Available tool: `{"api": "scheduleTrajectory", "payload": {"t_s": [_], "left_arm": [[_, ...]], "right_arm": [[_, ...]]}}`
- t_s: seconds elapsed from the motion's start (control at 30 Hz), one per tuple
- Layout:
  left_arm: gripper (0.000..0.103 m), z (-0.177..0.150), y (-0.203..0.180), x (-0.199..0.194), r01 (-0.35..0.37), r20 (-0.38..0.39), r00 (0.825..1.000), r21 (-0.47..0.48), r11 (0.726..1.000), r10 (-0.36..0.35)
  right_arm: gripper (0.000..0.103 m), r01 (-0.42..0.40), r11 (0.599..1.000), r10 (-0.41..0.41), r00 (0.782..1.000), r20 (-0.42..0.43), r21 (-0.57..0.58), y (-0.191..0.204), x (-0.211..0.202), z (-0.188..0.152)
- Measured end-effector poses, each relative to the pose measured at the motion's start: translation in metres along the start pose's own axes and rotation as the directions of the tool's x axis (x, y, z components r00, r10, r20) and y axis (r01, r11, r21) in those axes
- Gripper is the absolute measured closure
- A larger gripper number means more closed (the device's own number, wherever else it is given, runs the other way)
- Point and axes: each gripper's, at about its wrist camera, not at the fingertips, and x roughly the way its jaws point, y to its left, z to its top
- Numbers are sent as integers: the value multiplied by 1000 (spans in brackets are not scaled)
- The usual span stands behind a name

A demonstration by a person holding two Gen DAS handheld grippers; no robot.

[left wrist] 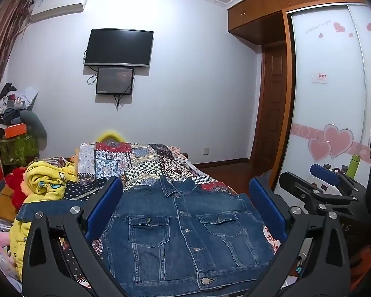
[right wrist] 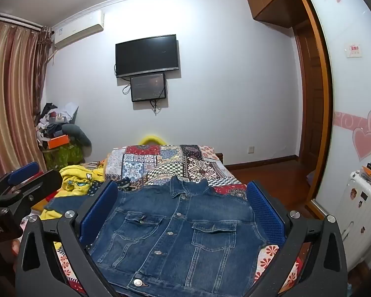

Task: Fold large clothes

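A blue denim jacket (left wrist: 185,232) lies flat and front up on the patchwork bedspread (left wrist: 141,163), buttoned, collar toward the far end. One sleeve (left wrist: 44,210) stretches out to the left. My left gripper (left wrist: 185,195) is open and empty, held above the jacket's near half, its blue pads either side of the chest. In the right wrist view the jacket (right wrist: 180,237) lies the same way, and my right gripper (right wrist: 183,195) is open and empty above it. Each gripper shows at the edge of the other's view: right (left wrist: 326,180), left (right wrist: 24,175).
A heap of yellow and dotted clothes (left wrist: 49,183) lies left of the jacket. A cluttered stand (left wrist: 14,133) is at the far left. A wardrobe with sliding doors (left wrist: 334,86) and a white suitcase (right wrist: 358,208) are on the right. Two screens (left wrist: 118,47) hang on the far wall.
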Motion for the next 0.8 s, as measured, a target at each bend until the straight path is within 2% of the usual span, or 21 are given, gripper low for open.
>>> {"api": "scheduleTrajectory", "payload": {"t_s": [0.3, 0.37, 0.8], "left_arm": [[0, -14, 1, -1, -10, -11, 1000, 8, 1000, 10], [0, -5, 3, 6, -15, -32, 999, 0, 1000, 15], [0, -5, 6, 6, -17, -41, 999, -7, 1000, 16]], "right_arm": [[0, 0, 1000, 0, 1000, -6, 7, -1, 1, 0], [0, 0, 1000, 0, 1000, -4, 4, 1, -2, 0], [0, -6, 1000, 7, 1000, -21, 5, 4, 3, -2]]}}
